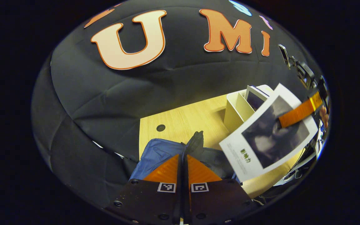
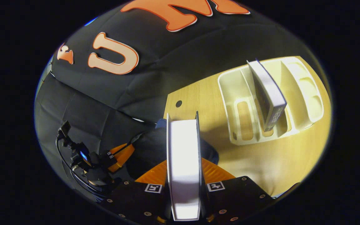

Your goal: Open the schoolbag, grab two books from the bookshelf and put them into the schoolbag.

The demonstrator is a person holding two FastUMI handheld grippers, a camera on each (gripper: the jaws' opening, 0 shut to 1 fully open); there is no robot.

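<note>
The blue and black schoolbag (image 1: 158, 151) lies on the wooden table (image 1: 183, 120), right under my left gripper (image 1: 183, 156). That gripper is shut, and its tips pinch the bag's dark edge beside a raised black flap (image 1: 197, 139). My right gripper (image 2: 184, 161) is shut on a white-covered book (image 2: 183, 156), seen edge-on and held upright above the bag (image 2: 209, 153). In the left gripper view the same book (image 1: 267, 137) hangs tilted to the right of the bag, with the right gripper (image 1: 281, 122) on its dark cover picture. A second book (image 2: 269, 93) stands in the white bookshelf (image 2: 305, 93).
The bookshelf (image 1: 234, 111) stands at the back right of the table, with several open slots. A round cable hole (image 2: 178, 103) sits near the table's far edge. The black cloth wall rises close behind. The left gripper (image 2: 130, 150) and its cables are at the bag's left.
</note>
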